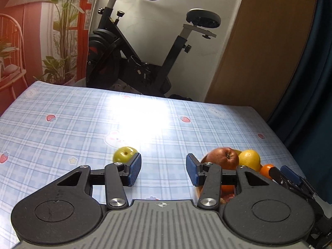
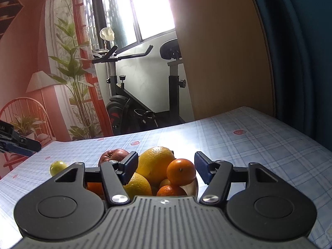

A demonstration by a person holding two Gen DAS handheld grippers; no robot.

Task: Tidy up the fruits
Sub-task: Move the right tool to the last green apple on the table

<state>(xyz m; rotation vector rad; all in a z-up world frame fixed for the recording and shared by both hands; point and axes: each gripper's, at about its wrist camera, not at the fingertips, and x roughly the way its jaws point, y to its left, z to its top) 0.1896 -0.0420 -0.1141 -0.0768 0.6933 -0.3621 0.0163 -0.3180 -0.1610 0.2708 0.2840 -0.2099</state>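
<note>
A green apple [image 1: 124,154] lies alone on the checked tablecloth, just beyond my left gripper's left finger; it shows small at the left in the right wrist view [image 2: 58,167]. My left gripper [image 1: 164,169] is open and empty above the cloth. A bowl [image 2: 192,186] holds a red apple [image 1: 223,158], a yellow lemon [image 1: 250,158] and oranges [image 2: 181,171]. My right gripper [image 2: 167,169] is open and empty, hovering over the bowl with an orange between its fingers but not touching them.
The table [image 1: 62,124] is covered by a blue checked cloth with strawberry prints. An exercise bike [image 1: 134,51] stands behind the far edge. A wooden panel [image 1: 259,51] and a dark curtain [image 1: 315,83] are at the right.
</note>
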